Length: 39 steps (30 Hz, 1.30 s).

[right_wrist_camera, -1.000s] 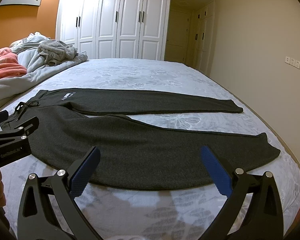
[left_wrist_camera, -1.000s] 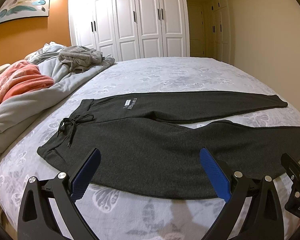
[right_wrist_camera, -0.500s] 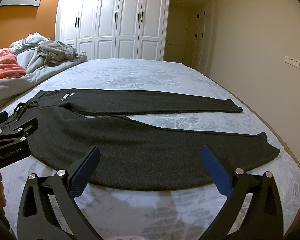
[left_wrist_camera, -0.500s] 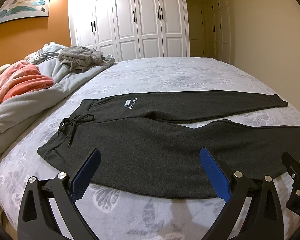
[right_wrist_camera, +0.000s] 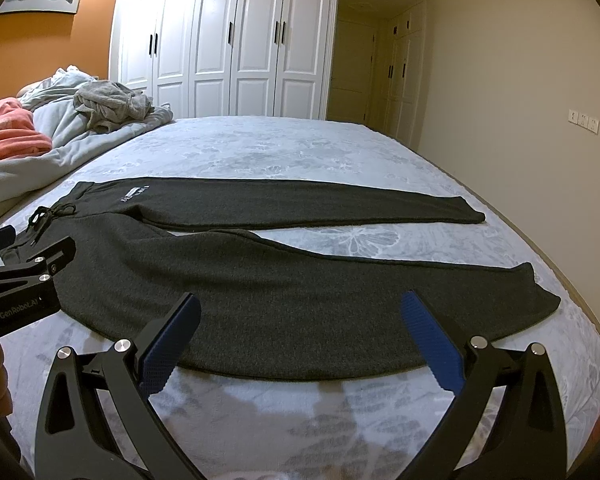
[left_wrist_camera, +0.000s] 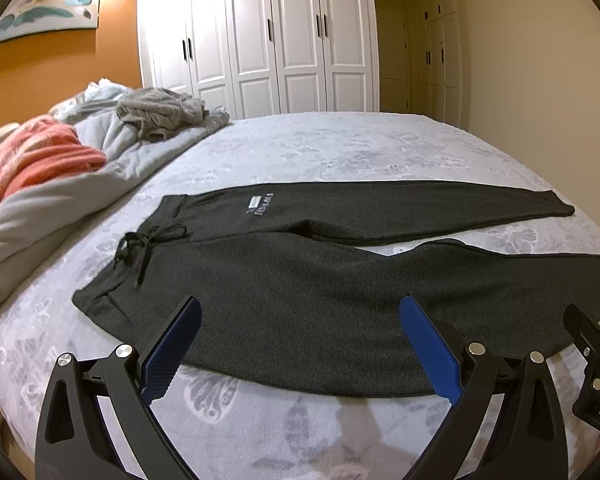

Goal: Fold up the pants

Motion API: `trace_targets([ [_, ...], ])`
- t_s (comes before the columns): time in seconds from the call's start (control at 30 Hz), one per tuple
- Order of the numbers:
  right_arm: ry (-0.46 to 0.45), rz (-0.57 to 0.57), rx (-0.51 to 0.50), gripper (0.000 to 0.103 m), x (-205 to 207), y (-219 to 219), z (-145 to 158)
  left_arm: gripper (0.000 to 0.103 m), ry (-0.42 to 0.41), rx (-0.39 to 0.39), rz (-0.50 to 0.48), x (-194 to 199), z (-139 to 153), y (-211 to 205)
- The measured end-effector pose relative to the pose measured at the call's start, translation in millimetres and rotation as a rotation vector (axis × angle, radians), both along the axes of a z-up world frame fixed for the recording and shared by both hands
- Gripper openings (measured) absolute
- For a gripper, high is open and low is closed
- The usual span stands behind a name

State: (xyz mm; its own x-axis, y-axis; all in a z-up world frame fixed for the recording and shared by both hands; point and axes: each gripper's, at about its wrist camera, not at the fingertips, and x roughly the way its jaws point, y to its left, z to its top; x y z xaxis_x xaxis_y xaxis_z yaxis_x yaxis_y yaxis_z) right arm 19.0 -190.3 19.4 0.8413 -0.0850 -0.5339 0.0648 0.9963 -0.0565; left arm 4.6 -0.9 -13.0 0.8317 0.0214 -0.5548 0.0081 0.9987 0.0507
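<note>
Dark grey sweatpants [left_wrist_camera: 300, 292] lie flat on the bed, waistband and drawstring [left_wrist_camera: 140, 244] at the left, both legs spread out to the right. They also show in the right wrist view [right_wrist_camera: 292, 292]. My left gripper [left_wrist_camera: 300, 344] is open and empty, hovering above the near edge of the near leg. My right gripper [right_wrist_camera: 300, 344] is open and empty, above the same near edge further toward the cuff [right_wrist_camera: 540, 296]. The left gripper's body shows at the left of the right wrist view [right_wrist_camera: 20, 280].
The bed [left_wrist_camera: 340, 148] has a pale floral cover. Rumpled grey bedding [left_wrist_camera: 60, 192], an orange blanket [left_wrist_camera: 32, 156] and a grey garment [left_wrist_camera: 160, 112] lie at the left. White wardrobes [left_wrist_camera: 260, 40] stand behind. A wall runs along the bed's right side [right_wrist_camera: 520, 100].
Almost nothing. Both grippers stay open above the near leg with only a slight drift.
</note>
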Motion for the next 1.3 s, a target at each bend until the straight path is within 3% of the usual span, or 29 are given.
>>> trace_targets([
  [0.2,0.086,-0.041,0.037,0.098,25.6,-45.5,8.5,0.098,0.15,-0.162,-0.015,27.1,8.4,32.5],
  [0.3,0.109,-0.099,0.034,0.098,56.7,-114.2,32.6,0.098,0.164,-0.243,0.009,54.1,25.9,69.4],
  [0.43,0.12,-0.21,0.016,0.098,96.3,-196.1,44.7,0.098,0.185,-0.252,0.156,118.6,37.8,139.4],
  [0.53,0.158,-0.322,0.022,0.098,146.8,-273.2,37.2,0.098,0.229,-0.252,0.269,181.8,32.6,194.4],
  [0.6,0.187,-0.359,0.062,0.098,176.8,-310.9,28.7,0.097,0.264,-0.259,0.352,224.2,22.9,228.4],
  [0.73,0.216,-0.43,0.264,0.098,259.8,-386.0,-1.1,0.097,0.289,-0.365,0.476,299.4,-1.4,278.3],
  [0.87,0.236,-0.434,0.313,0.098,317.7,-401.5,-23.1,0.097,0.353,-0.471,0.518,352.4,-33.7,294.1],
  [1.0,0.315,-0.476,0.237,0.098,372.9,-402.3,-57.3,0.097,0.384,-0.558,0.566,380.8,-67.3,296.1],
  [1.07,0.361,-0.484,0.226,0.098,384.2,-402.5,-71.6,0.097,0.357,-0.483,0.585,387.4,-71.0,287.3],
  [1.13,0.394,-0.485,0.213,0.097,393.3,-400.5,-85.0,0.094,0.36,-0.384,0.528,395.2,-71.3,274.0],
  [1.17,0.366,-0.474,0.194,0.084,393.3,-395.8,-85.3,0.075,0.35,-0.345,0.52,396.1,-71.8,271.1],
  [1.2,0.347,-0.465,0.178,0.055,392.1,-391.8,-81.8,0.061,0.343,-0.315,0.512,396.6,-71.0,268.7],
  [1.23,0.345,-0.459,0.183,0.035,389.8,-389.3,-77.4,0.039,0.35,-0.288,0.511,397.4,-70.7,268.2],
  [1.27,0.338,-0.443,0.213,0.004,389.0,-390.1,-73.8,0.025,0.348,-0.301,0.497,394.9,-67.7,271.5],
  [1.3,0.322,-0.436,0.243,0.004,386.8,-389.7,-68.1,0.023,0.338,-0.334,0.489,390.4,-63.2,276.2],
])
